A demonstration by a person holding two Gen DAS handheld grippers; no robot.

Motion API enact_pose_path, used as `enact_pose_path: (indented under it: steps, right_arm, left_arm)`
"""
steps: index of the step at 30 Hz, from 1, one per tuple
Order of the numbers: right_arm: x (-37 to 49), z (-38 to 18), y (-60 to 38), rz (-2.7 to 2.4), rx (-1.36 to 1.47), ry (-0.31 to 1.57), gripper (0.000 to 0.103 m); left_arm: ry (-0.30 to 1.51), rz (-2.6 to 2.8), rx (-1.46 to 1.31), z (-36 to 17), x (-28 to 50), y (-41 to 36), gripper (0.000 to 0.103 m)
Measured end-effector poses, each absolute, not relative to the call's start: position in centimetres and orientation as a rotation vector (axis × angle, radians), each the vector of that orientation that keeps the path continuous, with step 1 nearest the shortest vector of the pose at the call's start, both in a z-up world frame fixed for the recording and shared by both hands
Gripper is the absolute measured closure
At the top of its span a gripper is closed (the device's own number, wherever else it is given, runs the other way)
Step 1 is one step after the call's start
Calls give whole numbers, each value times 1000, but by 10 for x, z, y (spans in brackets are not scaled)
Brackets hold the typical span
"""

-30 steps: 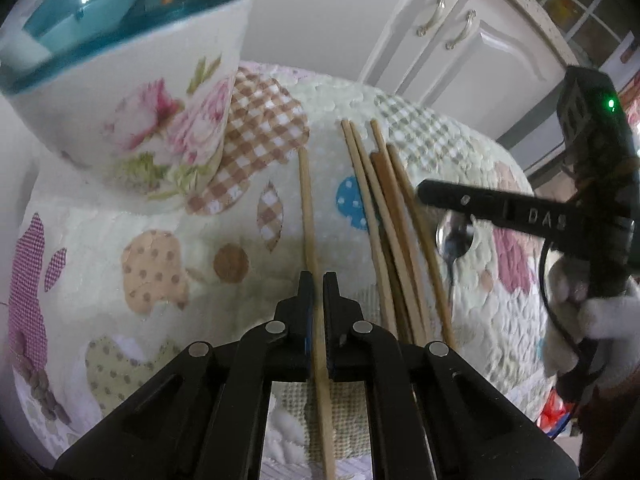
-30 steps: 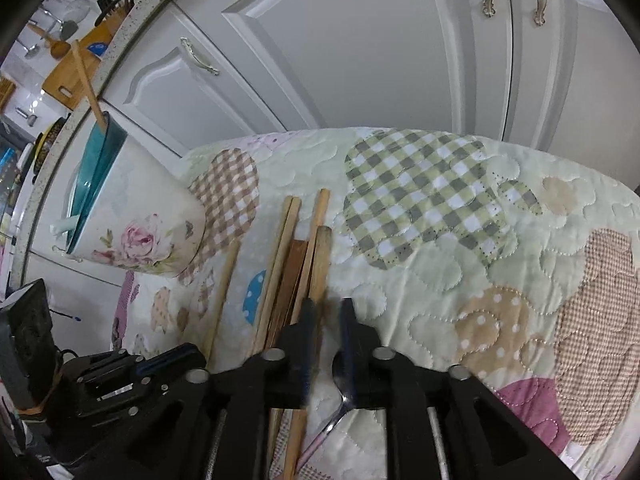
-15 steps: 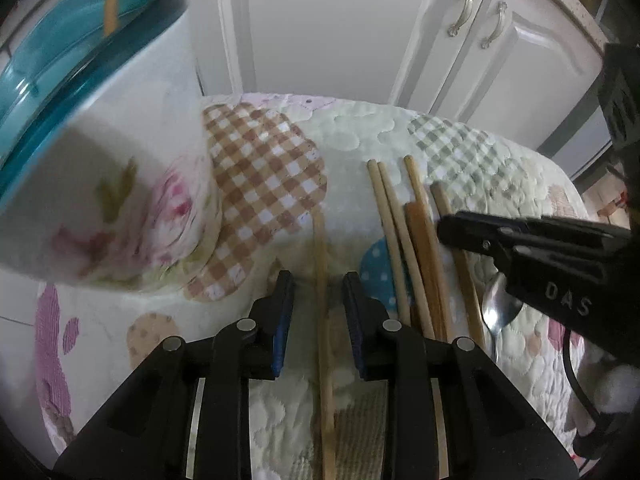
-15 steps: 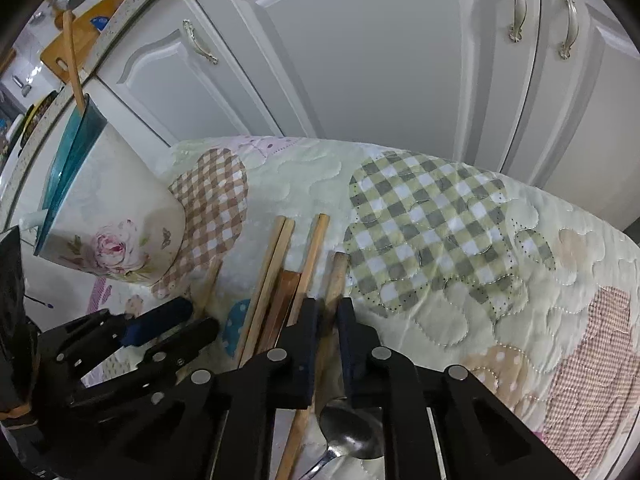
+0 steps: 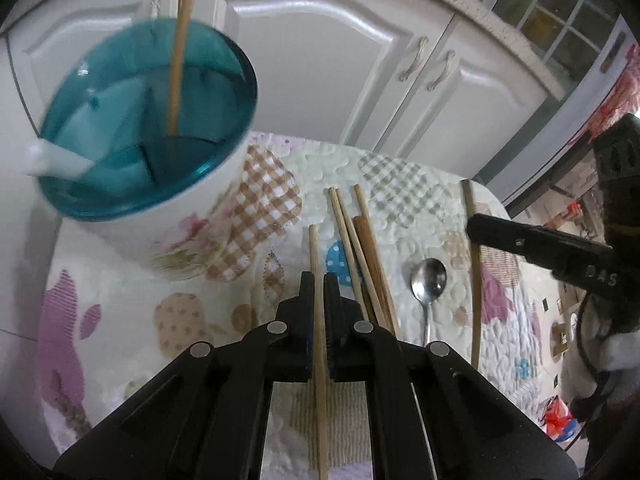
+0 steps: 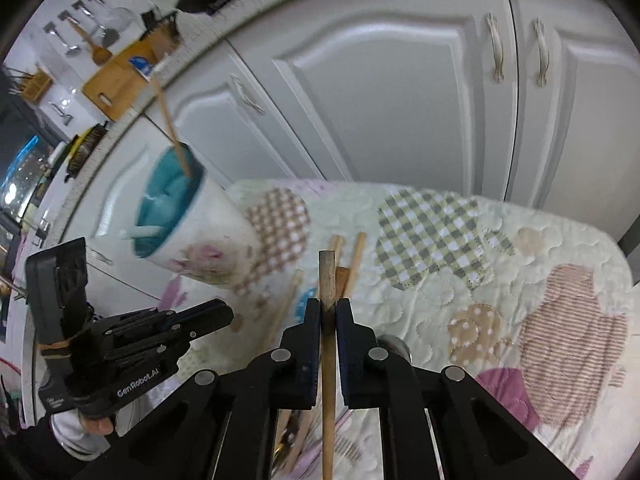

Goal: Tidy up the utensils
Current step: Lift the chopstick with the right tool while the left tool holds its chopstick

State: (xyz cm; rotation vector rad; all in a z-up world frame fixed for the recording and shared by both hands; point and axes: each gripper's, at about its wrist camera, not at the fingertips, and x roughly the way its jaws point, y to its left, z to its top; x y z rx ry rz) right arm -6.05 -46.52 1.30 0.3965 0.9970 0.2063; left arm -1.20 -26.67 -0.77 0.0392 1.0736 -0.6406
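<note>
Both grippers clamped on 1 chopstick each: left gripper (image 5: 319, 288), right gripper (image 6: 328, 312). Best lifted level, then tipped upright over holder (image 5: 148, 120).

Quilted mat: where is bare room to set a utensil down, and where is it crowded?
Free: the quilted mat right of the spoon, out to its edge, and the patch below the floral holder, left of the left gripper. Crowded: the middle, where the loose chopsticks lie bunched beside the spoon.
</note>
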Motion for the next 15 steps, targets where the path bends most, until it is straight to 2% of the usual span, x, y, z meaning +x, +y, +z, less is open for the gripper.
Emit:
enact_pose_path:
  steps: [4,6,7,8,13,15]
  right_arm:
    - [-76,30,-465,198,386,967,96]
    - [-81,32,-465,190,387,964,96]
    - [-84,32,-465,185,388,965,96]
    - [-85,32,-465,182,387,966,96]
    - [-96,40,-470,177,388,952,96]
    - [-98,43,-472,177,381,946,96]
  left_arm:
    - [1089,-626,47,-8,-17,-271,99]
    - [1110,-604,54,-17,-14,-278,85]
    - [1121,-585,61,-23,-12,-283,70]
    - [1124,-566,69,-29,-9,-288,66]
    - [1151,-516,177,-59,6,-316,67]
    - [1113,-506,209,-62,7,-321,72]
